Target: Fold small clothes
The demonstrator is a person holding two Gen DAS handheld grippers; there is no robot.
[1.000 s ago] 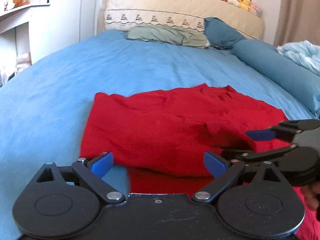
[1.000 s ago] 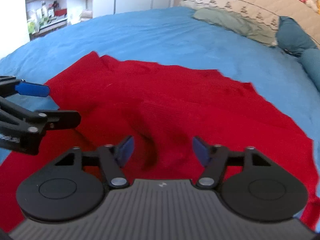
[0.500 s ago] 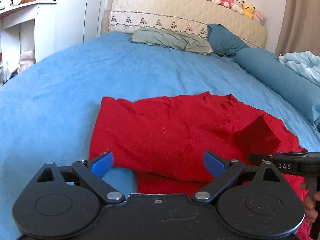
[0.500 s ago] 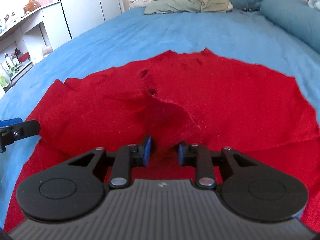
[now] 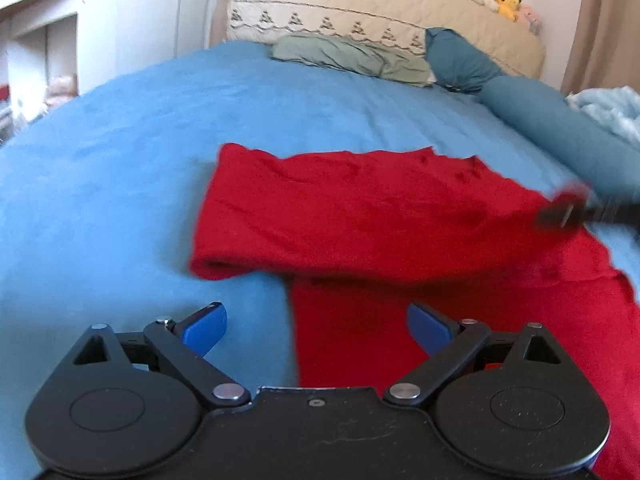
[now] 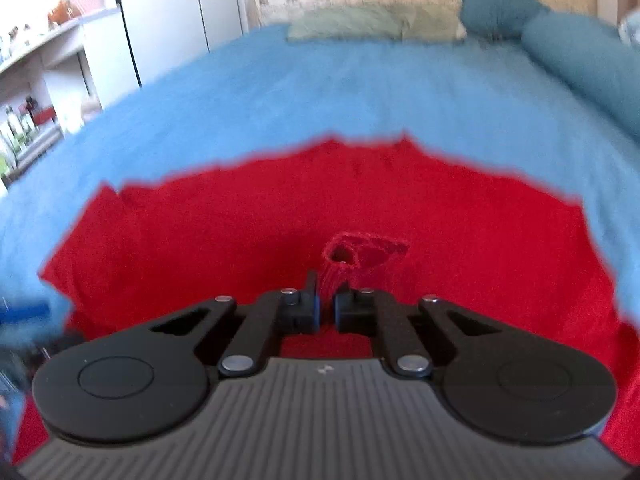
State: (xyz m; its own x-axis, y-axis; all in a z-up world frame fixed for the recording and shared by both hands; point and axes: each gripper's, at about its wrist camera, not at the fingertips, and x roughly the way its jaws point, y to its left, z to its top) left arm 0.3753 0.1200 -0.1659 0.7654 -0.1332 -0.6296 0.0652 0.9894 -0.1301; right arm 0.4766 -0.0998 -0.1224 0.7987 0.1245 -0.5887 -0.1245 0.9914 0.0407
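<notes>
A red knit garment (image 5: 360, 216) lies on the blue bed cover (image 5: 120, 152), its top part folded over toward me. My left gripper (image 5: 316, 326) is open and empty, low over the bed at the garment's near left edge. My right gripper (image 6: 326, 300) is shut on a pinched fold of the red garment (image 6: 360, 256) and holds it above the rest of the cloth (image 6: 240, 232). In the left wrist view the right gripper (image 5: 568, 214) shows blurred at the garment's right side.
Pillows (image 5: 352, 56) and a blue bolster (image 5: 560, 136) lie at the bed's head, under a quilted headboard (image 5: 360, 12) with soft toys. A light blue blanket (image 5: 612, 108) is at the far right. White shelves (image 6: 40, 80) stand to the left.
My right gripper has closed on a fold of the garment and pulled it to the right. The folded layer now lies flatter. My left gripper drew back, still open.
</notes>
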